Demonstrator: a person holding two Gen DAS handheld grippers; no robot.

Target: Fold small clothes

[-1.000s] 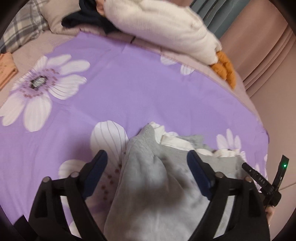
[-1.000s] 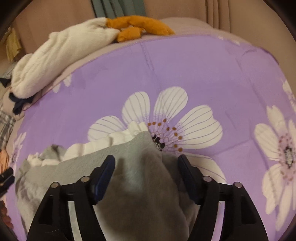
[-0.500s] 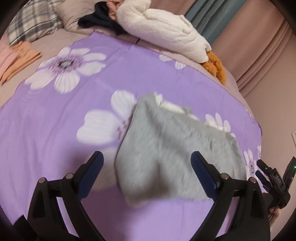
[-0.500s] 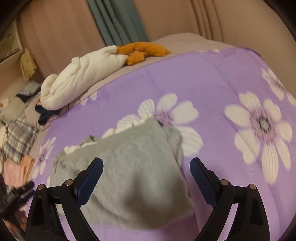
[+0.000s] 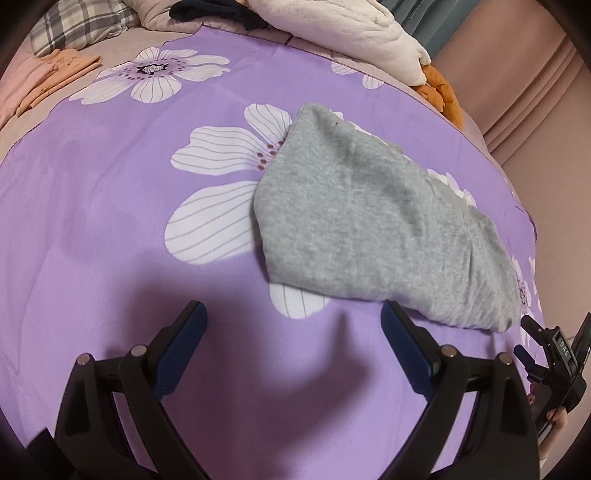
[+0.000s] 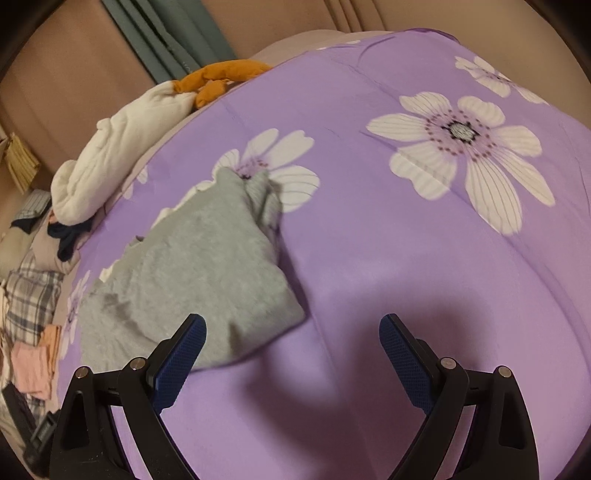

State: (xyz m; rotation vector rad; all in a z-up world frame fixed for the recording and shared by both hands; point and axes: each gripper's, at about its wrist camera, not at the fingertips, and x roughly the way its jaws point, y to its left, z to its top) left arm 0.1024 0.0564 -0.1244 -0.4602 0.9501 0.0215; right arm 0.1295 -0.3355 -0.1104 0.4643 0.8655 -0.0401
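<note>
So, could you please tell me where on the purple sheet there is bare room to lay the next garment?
Free: the purple sheet left of the folded grey garment, and in the right wrist view the flowered stretch to its right. Crowded: the far edge, with the cream blanket, orange cloth and peach clothes.

- the left gripper (image 5: 291,325) points steeply downward, its two blue-padded fingers (image 5: 183,338) spread wide, with nothing between them.
- the right gripper (image 6: 291,328) is tilted down likewise; its jaws have just been opening and now stand wide, empty.
- in the left wrist view, a hand (image 5: 554,417) grips the right gripper's body, off past the left gripper's right finger.
</note>
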